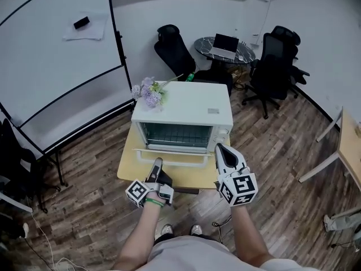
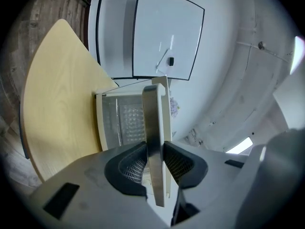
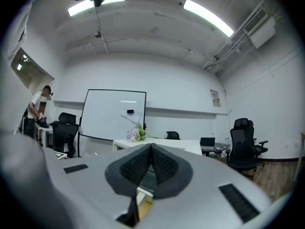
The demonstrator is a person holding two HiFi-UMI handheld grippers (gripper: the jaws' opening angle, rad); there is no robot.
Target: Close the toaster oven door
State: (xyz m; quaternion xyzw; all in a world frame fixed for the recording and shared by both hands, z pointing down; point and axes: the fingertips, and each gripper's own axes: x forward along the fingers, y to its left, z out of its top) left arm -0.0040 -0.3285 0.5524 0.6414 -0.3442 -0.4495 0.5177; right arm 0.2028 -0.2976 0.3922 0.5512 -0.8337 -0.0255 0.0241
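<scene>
A white toaster oven stands on a small yellow table. Its door hangs open toward me, roughly flat, and the wire rack inside shows. My left gripper is shut on the door handle near its left end. In the left gripper view the metal handle is clamped between both pads, my left gripper just behind the door glass. My right gripper hovers at the oven's front right corner, shut and empty; its pads meet in the right gripper view.
Purple flowers lie on the oven's back left corner. A whiteboard stands to the left. Black office chairs and a round table with a laptop are behind. A desk edge is at the right.
</scene>
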